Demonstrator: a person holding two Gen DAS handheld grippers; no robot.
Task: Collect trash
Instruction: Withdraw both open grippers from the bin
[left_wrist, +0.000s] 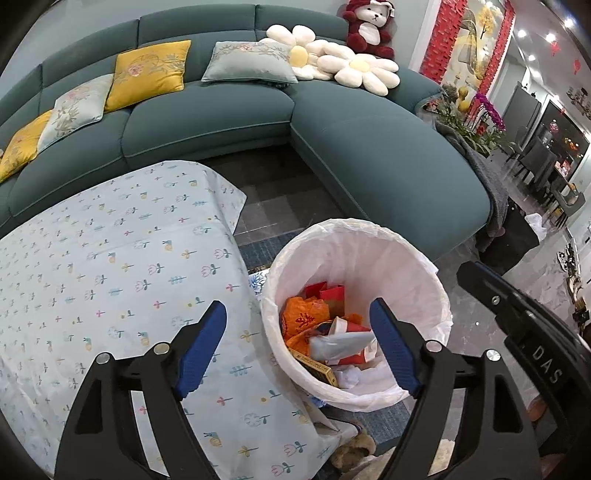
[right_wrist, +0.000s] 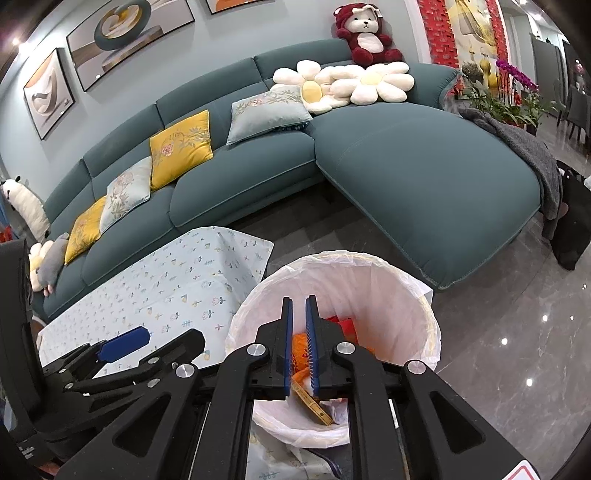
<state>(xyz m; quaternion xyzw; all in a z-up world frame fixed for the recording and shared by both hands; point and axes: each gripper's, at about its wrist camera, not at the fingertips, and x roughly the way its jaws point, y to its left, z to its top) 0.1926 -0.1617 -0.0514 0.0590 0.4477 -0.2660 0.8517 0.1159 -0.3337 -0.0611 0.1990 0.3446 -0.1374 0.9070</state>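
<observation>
A round bin with a white liner (left_wrist: 391, 266) stands on the floor beside the table's corner. Inside lie an orange bag (left_wrist: 304, 317), red envelopes (left_wrist: 330, 293), a grey-white wrapper (left_wrist: 340, 343) and a yellow box (left_wrist: 317, 369). My left gripper (left_wrist: 297, 305) is open wide above the bin's near-left rim, with nothing between its blue pads. My right gripper (right_wrist: 299, 299) hovers over the same bin (right_wrist: 373, 291). Its pads stand a narrow slit apart and grip nothing. In the right wrist view, the left gripper's blue pad (right_wrist: 125, 341) shows at lower left.
The table under a pale floral cloth (left_wrist: 110, 277) fills the left side. A teal corner sofa (left_wrist: 369, 155) with cushions wraps behind the table and the bin. Glossy grey floor (right_wrist: 517, 350) spreads to the right. A plush item (left_wrist: 356, 448) lies on the floor below the bin.
</observation>
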